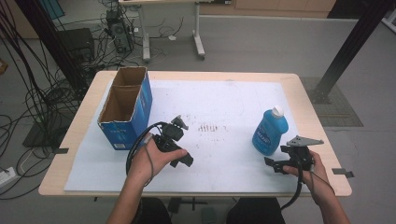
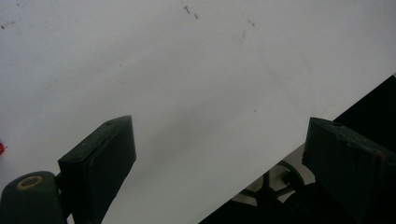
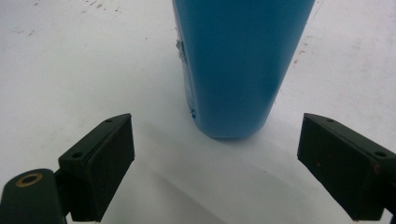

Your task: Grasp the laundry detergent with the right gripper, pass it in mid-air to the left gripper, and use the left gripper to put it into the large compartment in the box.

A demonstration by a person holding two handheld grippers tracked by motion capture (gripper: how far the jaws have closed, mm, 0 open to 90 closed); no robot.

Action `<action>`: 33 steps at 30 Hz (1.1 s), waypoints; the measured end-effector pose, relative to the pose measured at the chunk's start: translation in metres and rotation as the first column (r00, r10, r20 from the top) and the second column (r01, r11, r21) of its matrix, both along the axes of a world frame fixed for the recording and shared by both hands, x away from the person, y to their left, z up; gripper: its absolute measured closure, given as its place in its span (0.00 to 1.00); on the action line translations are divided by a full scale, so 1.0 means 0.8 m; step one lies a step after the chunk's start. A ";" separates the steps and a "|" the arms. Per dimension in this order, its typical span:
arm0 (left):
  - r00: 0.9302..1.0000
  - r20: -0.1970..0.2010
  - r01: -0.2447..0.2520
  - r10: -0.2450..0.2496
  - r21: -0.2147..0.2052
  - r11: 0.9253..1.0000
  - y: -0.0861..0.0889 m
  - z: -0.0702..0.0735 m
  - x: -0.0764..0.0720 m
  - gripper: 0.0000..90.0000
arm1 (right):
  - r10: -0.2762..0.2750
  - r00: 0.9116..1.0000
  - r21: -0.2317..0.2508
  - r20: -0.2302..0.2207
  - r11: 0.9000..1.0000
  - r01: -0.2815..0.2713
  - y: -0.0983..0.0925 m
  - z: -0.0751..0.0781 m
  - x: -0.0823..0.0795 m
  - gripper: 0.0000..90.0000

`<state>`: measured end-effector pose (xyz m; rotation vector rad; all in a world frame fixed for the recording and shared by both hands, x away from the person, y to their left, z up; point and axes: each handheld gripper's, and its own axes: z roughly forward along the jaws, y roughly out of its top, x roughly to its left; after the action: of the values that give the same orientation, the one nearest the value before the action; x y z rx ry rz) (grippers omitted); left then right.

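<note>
You worked at a light wooden worktop [image 1: 314,125] with rounded corners, most of its top covered by a white sheet [image 1: 219,100] that carried a patch of small brown marks near its middle. Around it the floor [image 1: 261,46] was grey and smooth. To your left, bundles of black cables [image 1: 32,98] ran down and spread across the floor beside a dark box-shaped unit [image 1: 77,43]. Beyond the far edge stood a second table on white legs [image 1: 198,35], with a piece of equipment [image 1: 116,30] and loose wires near it. A black post [image 1: 352,44] slanted at your right, footed on a dark mat [image 1: 338,109]. Lighting was even and soft.
</note>
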<state>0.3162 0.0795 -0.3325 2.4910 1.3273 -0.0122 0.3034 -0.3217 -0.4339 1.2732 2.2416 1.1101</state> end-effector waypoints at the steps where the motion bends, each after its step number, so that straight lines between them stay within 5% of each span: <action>1: 1.000 0.001 -0.001 0.001 0.001 1.000 0.000 0.000 0.000 0.11 | -0.004 1.000 0.006 0.007 1.000 0.004 0.000 0.000 0.000 0.12; 17: 1.000 0.005 -0.001 0.001 -0.002 1.000 -0.002 0.002 -0.001 0.11 | -0.017 0.990 0.106 0.138 0.994 0.003 -0.002 -0.007 0.000 0.11; 24: 1.000 0.004 -0.003 0.003 -0.004 1.000 0.001 0.002 -0.003 0.11 | -0.030 0.986 0.114 0.165 0.993 0.011 0.000 -0.011 0.001 0.10; 33: 1.000 0.005 -0.004 0.004 -0.005 1.000 0.002 0.003 -0.004 0.11 | -0.065 0.973 0.174 0.224 0.984 0.026 -0.002 -0.013 0.000 0.10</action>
<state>0.3131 0.0807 -0.3304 2.4830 1.3283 -0.0084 0.3037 -0.3229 -0.4445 1.1850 1.9754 1.3801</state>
